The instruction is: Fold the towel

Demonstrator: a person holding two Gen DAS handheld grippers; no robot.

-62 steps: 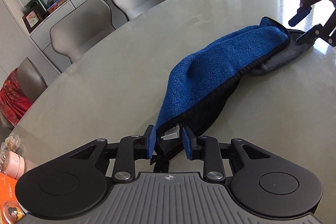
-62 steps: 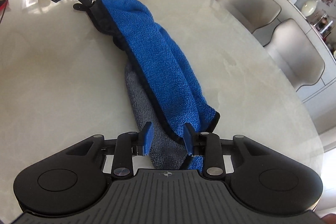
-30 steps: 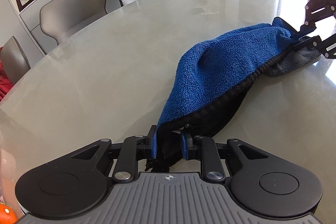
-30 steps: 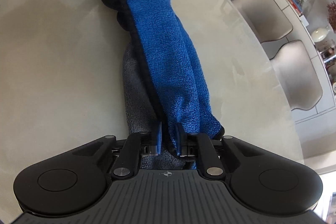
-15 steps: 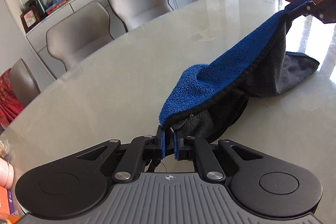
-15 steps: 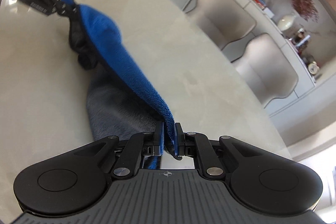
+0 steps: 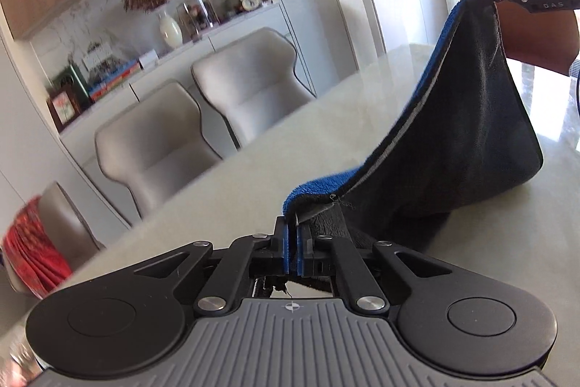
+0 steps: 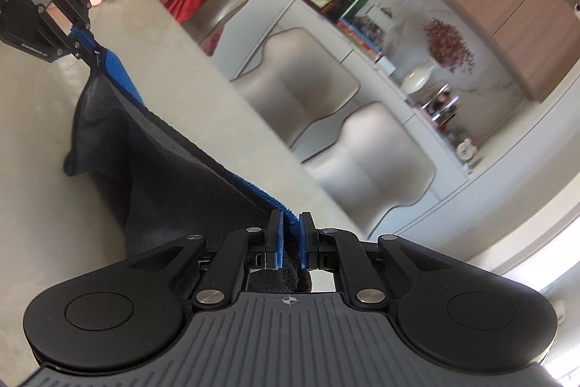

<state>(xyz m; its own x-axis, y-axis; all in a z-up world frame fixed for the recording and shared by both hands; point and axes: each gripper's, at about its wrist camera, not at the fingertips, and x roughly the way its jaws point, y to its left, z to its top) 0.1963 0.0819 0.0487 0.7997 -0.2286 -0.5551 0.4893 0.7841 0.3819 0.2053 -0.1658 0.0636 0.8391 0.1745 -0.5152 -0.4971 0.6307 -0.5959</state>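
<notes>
Lift step: left gripper [image 7: 293, 243] and right gripper [image 8: 290, 239] each clamped on towel [image 7: 471, 118] corner, raised above table [image 7: 275, 162]. Next: probably carry top edge over, lay flat.

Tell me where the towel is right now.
The towel hangs stretched between the left gripper and right gripper, its lower part sagging onto the table.

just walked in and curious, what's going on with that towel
A person is folding a towel using a handheld tool in each hand. The left tool is shut on one corner and the right tool on another, so the top edge is stretched between them in the air. The rest hangs down, blue side away, with its lower end resting on the table. No fold is laid yet.
</notes>
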